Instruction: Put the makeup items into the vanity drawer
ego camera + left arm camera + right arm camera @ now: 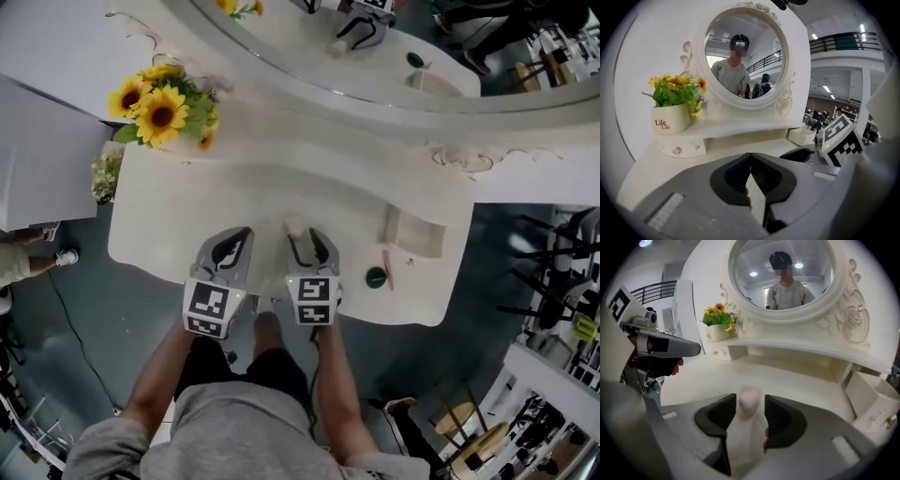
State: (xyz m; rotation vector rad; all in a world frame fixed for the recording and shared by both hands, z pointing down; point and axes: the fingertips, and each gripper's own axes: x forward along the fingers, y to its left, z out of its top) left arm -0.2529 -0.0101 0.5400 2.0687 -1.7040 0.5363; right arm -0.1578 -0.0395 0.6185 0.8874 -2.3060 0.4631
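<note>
Two items, green disc (376, 277) and pink pencil (385, 265), beside open drawer (390, 225).

The pale makeup item (751, 411) between the jaws of the right tool (750, 398) is blurred in the right gripper view, so its kind is unreadable, and its lower part disappears behind the tool's body. In the head view only its rounded tip shows past the jaws. A small green round thing (376, 277) and a thin pink stick (386, 267) near the table's (187, 216) front edge are too small to identify. The mirror (300, 37) is cut off by that view's top edge. The white drawer (874, 394) is cut by the right gripper view's rim. Under the meeting jaws of the left tool (750, 157) a pale wedge (757, 197) shows; what it is cannot be told.
</note>
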